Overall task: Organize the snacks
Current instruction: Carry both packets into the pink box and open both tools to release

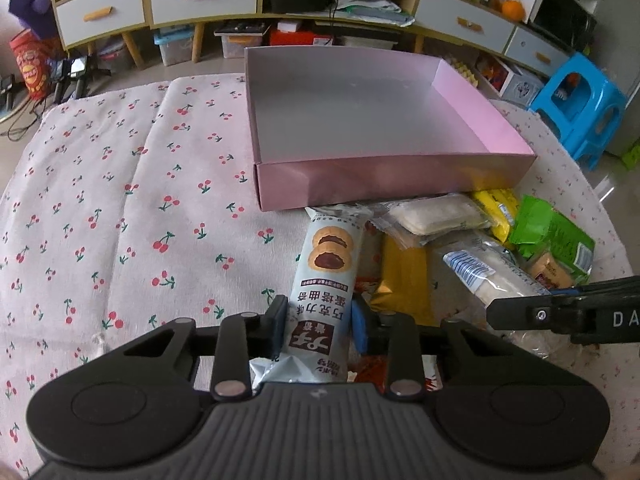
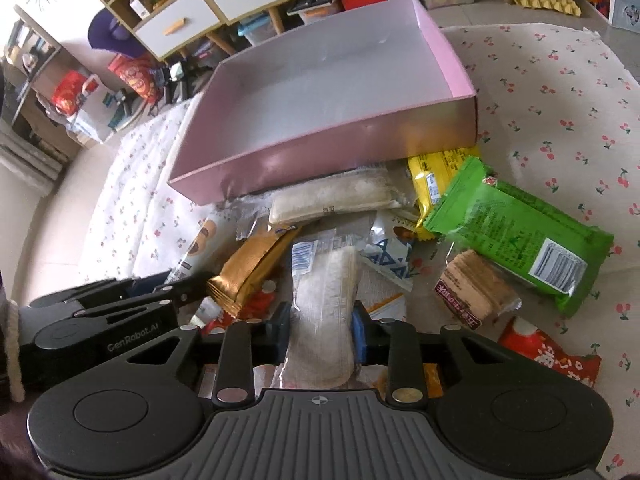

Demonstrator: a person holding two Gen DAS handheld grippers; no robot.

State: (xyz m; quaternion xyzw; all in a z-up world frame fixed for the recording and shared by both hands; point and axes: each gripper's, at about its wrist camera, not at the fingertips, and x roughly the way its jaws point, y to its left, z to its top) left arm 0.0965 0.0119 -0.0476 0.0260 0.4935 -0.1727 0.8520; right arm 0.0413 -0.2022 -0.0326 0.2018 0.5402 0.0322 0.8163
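Nearest each lens is a gripper body with a snack between its fingers. Beyond them, the pink box (image 1: 384, 176) is the largest thing on the cherry-print cloth (image 1: 120, 200); it stands empty, its near wall touching the heap of snacks.

Next in size, the green packet (image 2: 516, 236) lies at the right of the heap, apart from both claws. It looks puffy and light, best taken across its narrow width.

The left gripper (image 1: 320, 322) is closed to the width of the pale blue biscuit pack (image 1: 326, 276) and holds it near its lower end, the printed end pointing toward the box. Judging by its shape, it is a stiff, light stick in slick film, likely to swing from so low a grip.

The right gripper (image 2: 320, 334) has its jaws drawn in against the clear-wrapped rice cracker (image 2: 324, 308), gripping it about mid-length. Such a cracker is probably brittle, so gentle pressure suits it.

Smaller still, the gold packet (image 2: 250, 268) leans beside it, and the yellow packet (image 2: 436, 176) lies against the box wall.
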